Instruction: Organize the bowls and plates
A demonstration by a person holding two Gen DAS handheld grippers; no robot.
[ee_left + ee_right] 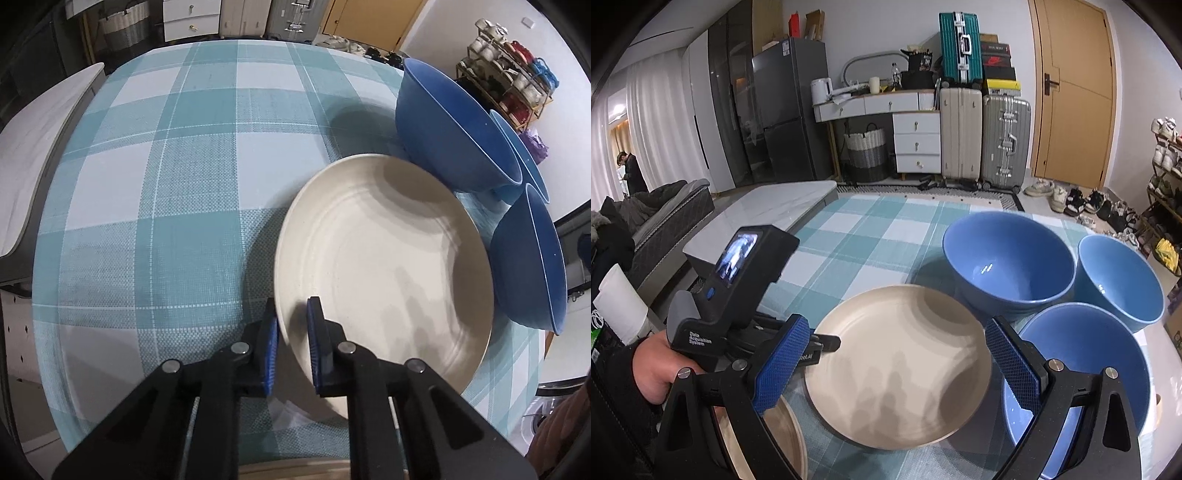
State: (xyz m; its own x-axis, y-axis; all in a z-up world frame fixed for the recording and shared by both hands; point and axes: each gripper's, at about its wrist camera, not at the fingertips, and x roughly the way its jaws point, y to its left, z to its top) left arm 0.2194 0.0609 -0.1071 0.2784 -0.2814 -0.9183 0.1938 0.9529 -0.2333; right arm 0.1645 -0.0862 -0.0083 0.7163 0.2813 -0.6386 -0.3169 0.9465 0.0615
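A cream plate [388,258] [897,369] lies on the teal checked tablecloth [184,166]. My left gripper [292,332] is shut on the plate's near-left rim, one blue pad above it and one below. In the right wrist view the left gripper [822,343] grips the plate's left edge, with a hand [653,369] holding it. My right gripper [899,363] hangs open over the plate, nothing between its fingers. Three blue bowls [1008,266] [1119,280] [1082,376] stand together right of the plate; two of them [450,136] [528,266] show plainly in the left wrist view.
A second cream plate [779,443] sits at the near left, under my right gripper's left finger. A pale marble side table [768,206] adjoins the cloth on the left. A paper roll [620,310] stands beside it. Suitcases, drawers and a shoe rack line the far wall.
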